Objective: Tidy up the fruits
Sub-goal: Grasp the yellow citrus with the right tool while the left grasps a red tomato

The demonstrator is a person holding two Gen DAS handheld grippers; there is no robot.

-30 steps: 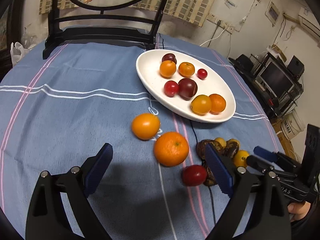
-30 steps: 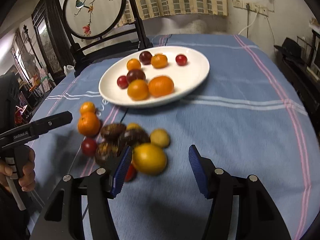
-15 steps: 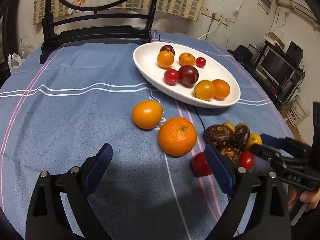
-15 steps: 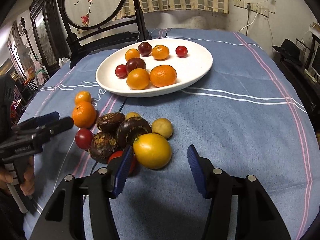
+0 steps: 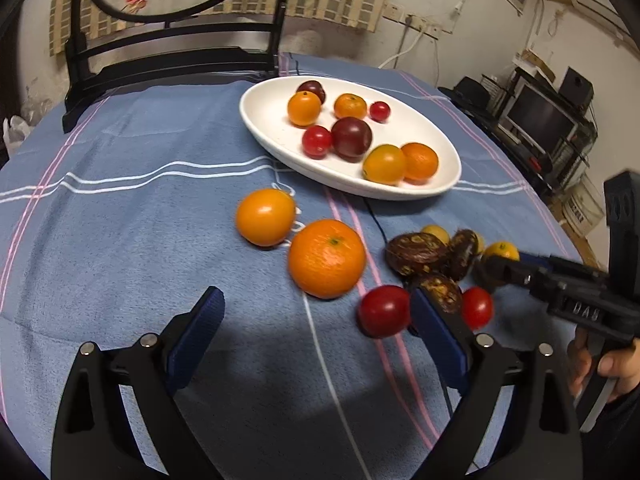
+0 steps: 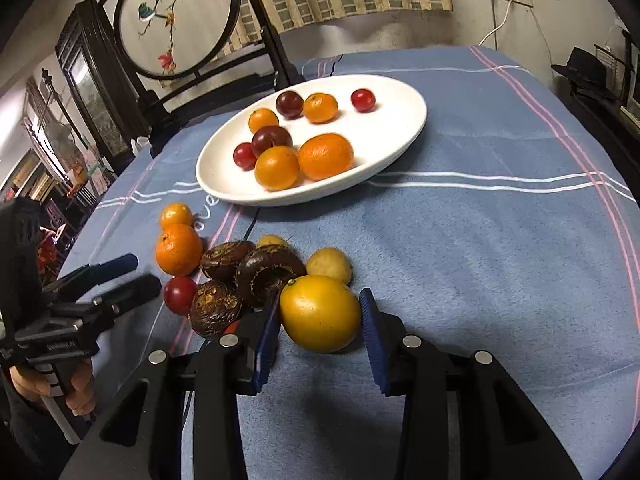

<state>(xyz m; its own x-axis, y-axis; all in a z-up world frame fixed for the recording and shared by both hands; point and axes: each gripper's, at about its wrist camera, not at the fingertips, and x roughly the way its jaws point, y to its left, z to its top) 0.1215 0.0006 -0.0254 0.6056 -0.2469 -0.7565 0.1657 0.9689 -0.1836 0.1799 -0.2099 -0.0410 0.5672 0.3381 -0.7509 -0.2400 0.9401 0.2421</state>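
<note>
The right gripper (image 6: 320,330) has its ribbed blue pads set on either side of a smooth, glossy yellow fruit (image 6: 320,313) lying on the cloth; the left pad looks to be touching the skin, while a thin gap shows at the right pad, so whether it is truly clamped cannot be told. Pressed against that fruit's far side sit three dark brown, wrinkled, round fruits (image 6: 269,274) and a small matte yellow one (image 6: 329,265), with a shiny red cherry tomato (image 6: 180,294) and a dimpled orange mandarin (image 6: 178,249) further left. The left gripper (image 5: 316,330) is spread wide with nothing between its padded fingers, hovering low over the cloth; the mandarin (image 5: 327,258) lies just ahead of it, a smooth orange tomato (image 5: 265,217) beyond, and a red cherry tomato (image 5: 383,311) close to its right finger. Everything rests on a soft, fuzzy blue tablecloth (image 5: 120,208) striped in white and pink. Further back, an oval white glazed plate (image 6: 404,120) holds eight round fruits in orange, red and dark purple. A dark wooden chair (image 5: 168,60) stands behind the table.
</note>
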